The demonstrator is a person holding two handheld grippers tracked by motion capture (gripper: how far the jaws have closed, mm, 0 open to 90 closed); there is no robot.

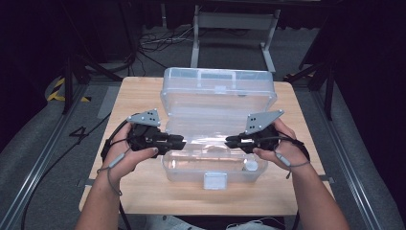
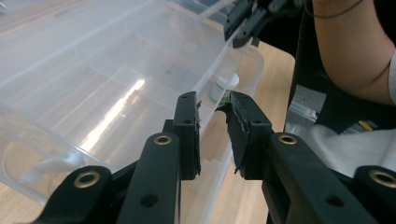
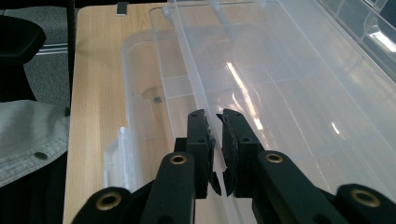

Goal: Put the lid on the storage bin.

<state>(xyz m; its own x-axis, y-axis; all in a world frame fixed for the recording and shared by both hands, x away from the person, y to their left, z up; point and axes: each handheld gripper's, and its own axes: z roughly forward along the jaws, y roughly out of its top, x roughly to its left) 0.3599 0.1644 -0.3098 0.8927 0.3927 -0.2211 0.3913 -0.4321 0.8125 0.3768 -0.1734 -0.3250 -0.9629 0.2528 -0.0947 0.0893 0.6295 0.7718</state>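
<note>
A clear plastic box (image 1: pixel 191 176) stands open on the wooden table (image 1: pixel 139 96), its lid (image 1: pixel 219 88) tipped back. A clear inner tray (image 1: pixel 206 125) spans the box from left to right. My left gripper (image 1: pixel 181 141) is at the tray's left end. In the left gripper view its jaws (image 2: pixel 212 105) straddle the tray's thin rim (image 2: pixel 212 65) with a visible gap, so it is open. At the tray's right end my right gripper (image 1: pixel 229 140) is nearly closed, and in the right gripper view its pads (image 3: pixel 215 116) pinch the tray's rim (image 3: pixel 187 60). A small white cap (image 1: pixel 250 165) lies in the box's right end.
The box's front latch (image 1: pixel 215 181) faces the person. Bare table lies to the left and right of the box. The far gripper (image 2: pixel 243 28) and a forearm (image 2: pixel 355 42) appear in the left gripper view. Grey cloth (image 3: pixel 28 135) hangs off the table's near edge.
</note>
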